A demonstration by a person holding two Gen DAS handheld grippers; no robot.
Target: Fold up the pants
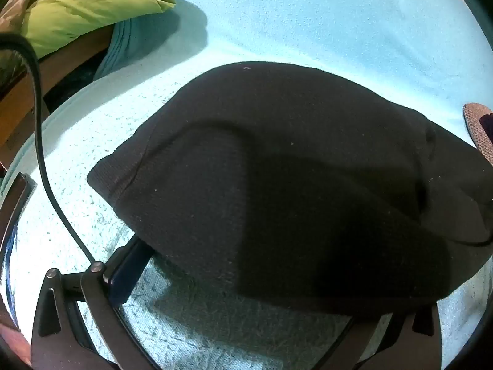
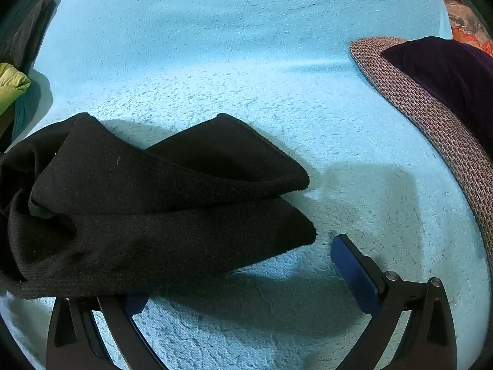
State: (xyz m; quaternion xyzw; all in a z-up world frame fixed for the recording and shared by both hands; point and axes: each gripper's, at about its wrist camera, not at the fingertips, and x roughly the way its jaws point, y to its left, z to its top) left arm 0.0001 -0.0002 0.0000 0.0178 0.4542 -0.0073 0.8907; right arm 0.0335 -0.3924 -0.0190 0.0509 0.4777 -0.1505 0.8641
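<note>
1. My left gripper (image 1: 246, 293) stands as wide as it goes and holds nothing. Its blue-padded left finger sits just at the near edge of the black pants (image 1: 277, 169), while the right finger is hidden under the cloth's near edge. I cannot tell whether either touches the fabric.

2. My right gripper (image 2: 240, 274) is spread just as wide and is also empty. Its right finger stands over bare blanket beside the leg ends. Its left finger is tucked out of sight under the pants' near edge.

3. The pants (image 2: 138, 209) lie on the turquoise blanket (image 2: 246, 61) between my two tools. The left view shows them as a broad dark mound. The right view shows two squared leg ends stacked one over the other, slightly fanned apart.

4. By my judgement the first fold is in place, with leg laid on leg. The ends do not line up, and there is a bunched wrinkle toward the left in the right view. What is left is squaring the legs and folding the length over.

5. The pants are a thick, matte knit with a fine rib, flecked with lint. The blanket is a nappy fleece with a stitched hem.

6. Farther out, a puffy lime-green quilt (image 1: 92, 9) lies at the far left. A grey woven cushion (image 2: 431, 129) with a dark purple velvety cloth (image 2: 446, 71) on it curves along the right.
</note>
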